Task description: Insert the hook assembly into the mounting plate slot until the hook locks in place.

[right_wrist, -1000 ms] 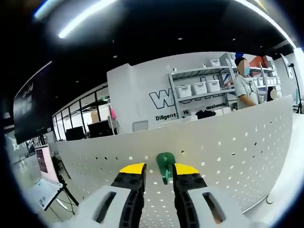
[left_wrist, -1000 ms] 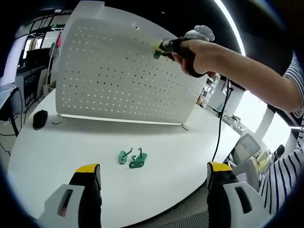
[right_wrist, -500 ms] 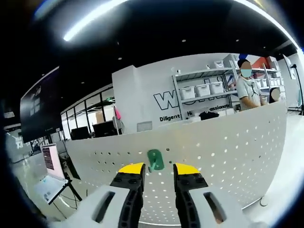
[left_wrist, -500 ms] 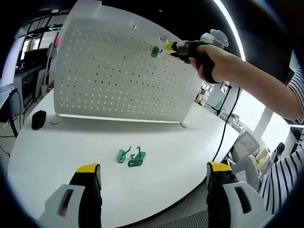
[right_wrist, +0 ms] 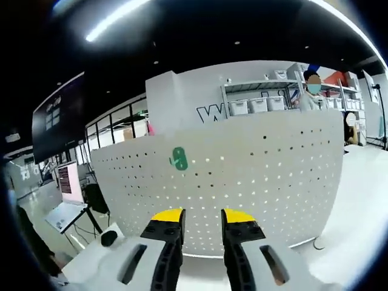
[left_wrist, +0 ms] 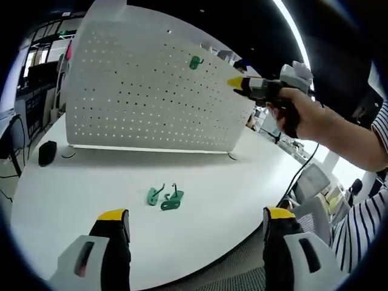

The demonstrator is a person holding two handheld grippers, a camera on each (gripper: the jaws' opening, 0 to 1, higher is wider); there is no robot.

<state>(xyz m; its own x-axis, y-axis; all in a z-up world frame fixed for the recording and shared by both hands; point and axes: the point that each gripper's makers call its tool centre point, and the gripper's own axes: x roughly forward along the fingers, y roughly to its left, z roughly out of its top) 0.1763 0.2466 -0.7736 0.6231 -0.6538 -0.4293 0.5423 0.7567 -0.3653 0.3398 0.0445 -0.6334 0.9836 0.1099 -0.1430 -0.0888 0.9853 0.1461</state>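
Left gripper view: right hand point(left_wrist: 295, 115) raised over the table point(left_wrist: 73, 182), arm stretched in from the right side in a striped sleeve point(left_wrist: 364, 224), holding the right gripper point(left_wrist: 237, 83) with yellow tips turned toward the white board with holes point(left_wrist: 139, 103). Right gripper apart from the board, jaws with a small gap and nothing between them. Green hook point(left_wrist: 194, 62) hanging on the upper part of the board, alone. Left gripper point(left_wrist: 193, 219) low above the table edge, jaws wide apart, holding nothing. Two more green hooks point(left_wrist: 165, 197) lying on the table, just beside each other.

Right gripper view: right gripper point(right_wrist: 202, 217) empty, hook point(right_wrist: 178, 159) on the board point(right_wrist: 267, 176) above and to the left of the jaws.

One second ago hook pinched in the right gripper at the board; now released and the gripper drawn back
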